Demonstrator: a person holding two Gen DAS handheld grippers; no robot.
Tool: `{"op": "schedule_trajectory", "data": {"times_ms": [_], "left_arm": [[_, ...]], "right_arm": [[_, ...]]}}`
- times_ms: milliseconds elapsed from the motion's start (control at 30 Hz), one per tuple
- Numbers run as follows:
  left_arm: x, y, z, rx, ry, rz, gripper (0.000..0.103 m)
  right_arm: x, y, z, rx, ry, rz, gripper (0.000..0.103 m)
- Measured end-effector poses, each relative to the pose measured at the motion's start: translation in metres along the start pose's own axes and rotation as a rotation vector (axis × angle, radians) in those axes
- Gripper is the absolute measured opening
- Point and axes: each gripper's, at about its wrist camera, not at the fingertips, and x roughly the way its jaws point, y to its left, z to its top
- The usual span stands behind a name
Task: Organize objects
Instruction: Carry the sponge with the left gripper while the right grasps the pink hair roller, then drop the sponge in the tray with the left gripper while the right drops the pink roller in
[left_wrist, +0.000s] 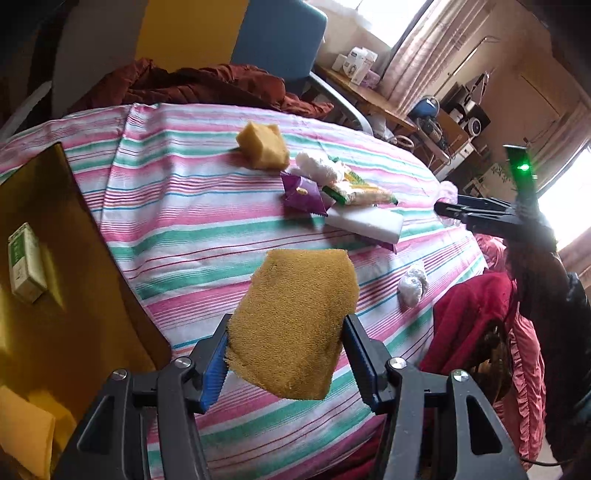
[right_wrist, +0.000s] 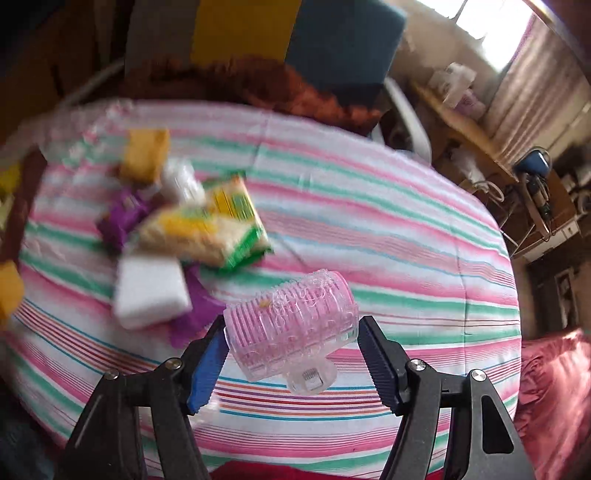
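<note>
My left gripper (left_wrist: 284, 354) is shut on a flat mustard-yellow sponge cloth (left_wrist: 295, 325) and holds it above the striped cloth (left_wrist: 192, 206). My right gripper (right_wrist: 291, 354) is shut on a clear pink ribbed hair roller (right_wrist: 291, 325), held above the cloth; it also shows in the left wrist view (left_wrist: 480, 214) at the right. On the cloth lies a pile: a yellow sponge block (left_wrist: 264, 146), a white fluffy item (left_wrist: 319, 166), a purple packet (left_wrist: 301, 194), a yellow-green packet (right_wrist: 210, 229) and a white foam block (left_wrist: 364, 223).
A brown-yellow tray (left_wrist: 55, 280) at the left holds a small green-white box (left_wrist: 26, 262) and yellow pieces (left_wrist: 26, 432). A crumpled white wad (left_wrist: 413, 286) lies near the cloth's right edge. Red fabric (left_wrist: 472, 306) hangs at the right; a maroon blanket (left_wrist: 192, 85) lies behind.
</note>
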Motion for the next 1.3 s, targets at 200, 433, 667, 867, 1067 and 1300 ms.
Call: {"op": "schedule_trajectory", "data": {"times_ms": [200, 433, 667, 867, 1067, 1300], "left_arm": [[-0.027, 0.015, -0.011, -0.039, -0.056, 0.015, 0.058], [-0.074, 0.055, -0.025, -0.135, -0.158, 0.068, 0.058], [-0.124, 0.115, -0.046, -0.263, -0.261, 0.169, 0.058], [-0.148, 0.168, -0.065, -0.367, -0.313, 0.280, 0.058], [-0.151, 0.201, -0.085, -0.445, -0.299, 0.355, 0.063], [-0.160, 0.216, -0.103, -0.491, -0.314, 0.415, 0.080]], "right_arm": [[-0.045, 0.046, 0.014, 0.007, -0.156, 0.107, 0.070], [-0.060, 0.133, 0.029, -0.045, -0.237, 0.266, 0.070], [-0.058, 0.222, 0.039, -0.116, -0.227, 0.424, 0.070], [-0.053, 0.298, 0.055, -0.212, -0.197, 0.494, 0.070], [-0.042, 0.354, 0.088, -0.245, -0.180, 0.511, 0.070], [-0.026, 0.394, 0.146, -0.148, -0.209, 0.517, 0.087]]}}
